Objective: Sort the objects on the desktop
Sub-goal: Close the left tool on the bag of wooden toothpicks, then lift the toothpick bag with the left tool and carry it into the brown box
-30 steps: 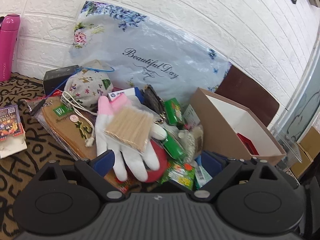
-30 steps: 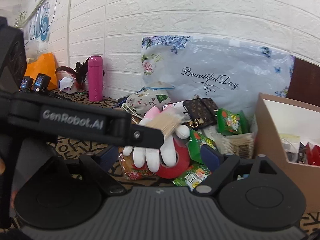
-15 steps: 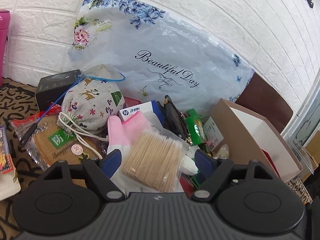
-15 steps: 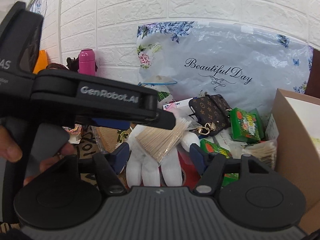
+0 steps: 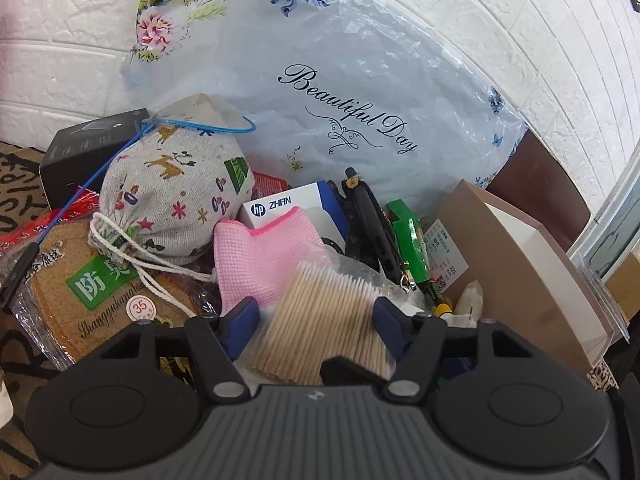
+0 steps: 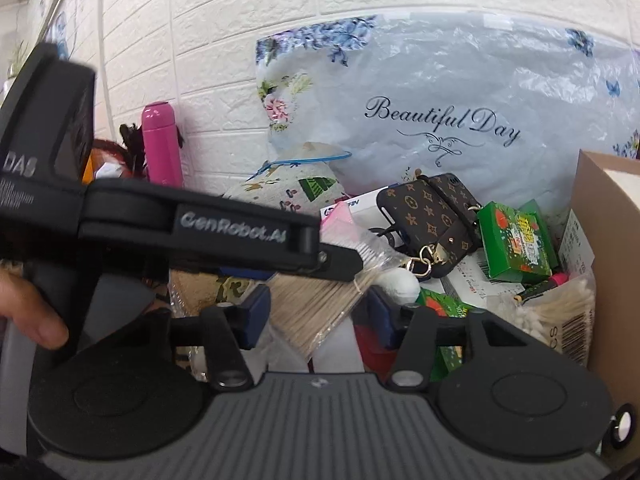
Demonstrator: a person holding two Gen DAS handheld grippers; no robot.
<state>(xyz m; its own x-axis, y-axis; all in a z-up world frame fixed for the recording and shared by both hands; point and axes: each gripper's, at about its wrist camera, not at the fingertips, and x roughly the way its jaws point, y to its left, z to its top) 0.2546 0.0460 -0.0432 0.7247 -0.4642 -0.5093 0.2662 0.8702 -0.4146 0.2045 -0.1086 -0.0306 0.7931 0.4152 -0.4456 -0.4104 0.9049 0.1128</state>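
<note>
Between the blue pads of the left claw [image 5: 314, 318] lies the toothpick bundle [image 5: 324, 320], a clear packet of wooden sticks. The pads stand at either side of it, set wide enough to admit the packet; whether they already press on it cannot be told. The packet sits on top of the heap, which is probably why it is addressed first: nothing has to be shifted to free it.

The right claw [image 6: 316, 312] also points at the toothpick bundle [image 6: 316, 308], pads spread and gripping nothing. It appears positioned to assist or to wait its turn.

Just behind the bundle rests a pink-cuffed glove [image 5: 260, 258], which carries the packet. Left of the glove lies a drawstring pouch [image 5: 176, 204] on a packet of insoles [image 5: 80, 296]. Beyond the glove sits a white HP box [image 5: 292, 204], with a patterned phone case [image 6: 432, 216] and green boxes [image 6: 516, 244] to its right.

At the right edge stands an open cardboard box [image 5: 516, 264], the likely destination since its mouth faces the heap. Farthest back, a floral plastic bag [image 5: 360, 100] leans against the brick wall [image 5: 60, 40].
</note>
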